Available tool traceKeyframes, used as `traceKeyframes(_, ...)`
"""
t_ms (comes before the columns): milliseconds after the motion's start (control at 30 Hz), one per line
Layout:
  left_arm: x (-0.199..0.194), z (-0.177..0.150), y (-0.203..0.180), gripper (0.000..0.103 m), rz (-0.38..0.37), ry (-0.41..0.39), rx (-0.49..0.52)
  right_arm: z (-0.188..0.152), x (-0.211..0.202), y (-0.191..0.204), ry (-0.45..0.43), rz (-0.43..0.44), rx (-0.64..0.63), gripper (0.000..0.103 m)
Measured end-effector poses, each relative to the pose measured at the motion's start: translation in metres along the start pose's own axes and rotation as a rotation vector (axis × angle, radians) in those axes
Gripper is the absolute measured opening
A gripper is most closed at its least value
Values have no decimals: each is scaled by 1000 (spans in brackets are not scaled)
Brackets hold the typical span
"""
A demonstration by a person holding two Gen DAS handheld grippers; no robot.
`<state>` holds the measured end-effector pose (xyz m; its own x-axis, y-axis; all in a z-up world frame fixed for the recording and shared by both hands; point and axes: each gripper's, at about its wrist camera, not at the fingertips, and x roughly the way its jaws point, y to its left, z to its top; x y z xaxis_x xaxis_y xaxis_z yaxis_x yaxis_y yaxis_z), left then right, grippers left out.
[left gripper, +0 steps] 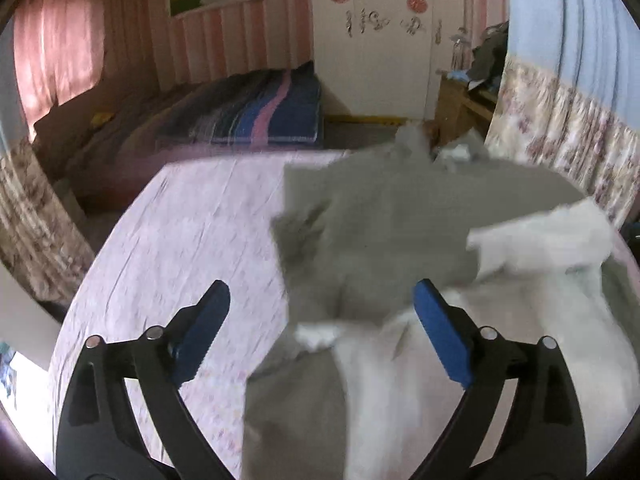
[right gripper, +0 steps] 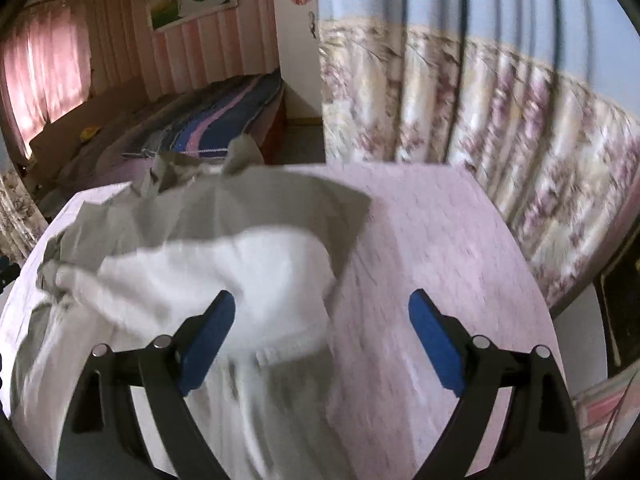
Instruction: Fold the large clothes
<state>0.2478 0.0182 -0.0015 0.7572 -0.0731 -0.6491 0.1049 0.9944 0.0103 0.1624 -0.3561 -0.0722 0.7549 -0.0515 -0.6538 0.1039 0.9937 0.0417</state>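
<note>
A large grey and white garment [left gripper: 380,224] lies partly folded on a pink flowered sheet [left gripper: 180,220]. My left gripper [left gripper: 320,304] stands open over the garment's left edge, with grey cloth lying under the gap and neither blue pad pressing on it. In the right wrist view the same garment [right gripper: 224,248] spreads to the left, with a white sleeve folded across its grey body. My right gripper [right gripper: 322,308] is open too; its left fingertip [right gripper: 216,320] hovers over the white cloth and its right one over the bare sheet [right gripper: 420,232].
A second bed with a dark striped blanket [left gripper: 256,112] stands beyond the sheet. Flowered curtains [right gripper: 480,112] hang close on the right. A wooden stand [left gripper: 460,100] piled with things sits near the white door [left gripper: 372,40]. Pink curtains [left gripper: 60,40] cover the far window.
</note>
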Motion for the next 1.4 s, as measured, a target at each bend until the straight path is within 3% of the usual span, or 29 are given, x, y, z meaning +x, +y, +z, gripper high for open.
traceKeyframes(267, 36, 60, -55, 100, -37, -27, -12, 39, 32, 66, -14, 18, -50, 89)
traceKeyframes(467, 81, 54, -96, 100, -90, 28, -44, 37, 72, 93, 38, 28, -33, 89)
traceKeyframes(567, 113, 40, -108, 100, -64, 89, -14, 30, 92, 98, 71, 2, -53, 89)
traceKeyframes(667, 139, 22, -104, 100, 26, 151, 30, 24, 109, 97, 98, -39, -107, 89)
traceKeyframes(767, 151, 17, -83, 100, 92, 172, 14, 21, 121, 81, 119, -92, -110, 89)
traceKeyframes(867, 155, 20, -59, 99, 142, 173, 10, 18, 131, 58, 160, -84, -62, 89)
traceKeyframes(967, 156, 19, -52, 96, 122, 192, 42, 18, 121, 54, 137, -110, -43, 88)
traceKeyframes(1100, 144, 18, -46, 94, 106, 174, 45, 11, 80, 34, 89, -59, 19, 89)
traceKeyframes(1300, 57, -14, -27, 100, -12, 77, 80, -39, 0, -18, 79, 134, 158, 90)
traceKeyframes(1400, 6, -40, -7, 100, -48, 52, 41, -78, -50, -33, 69, 143, 144, 90)
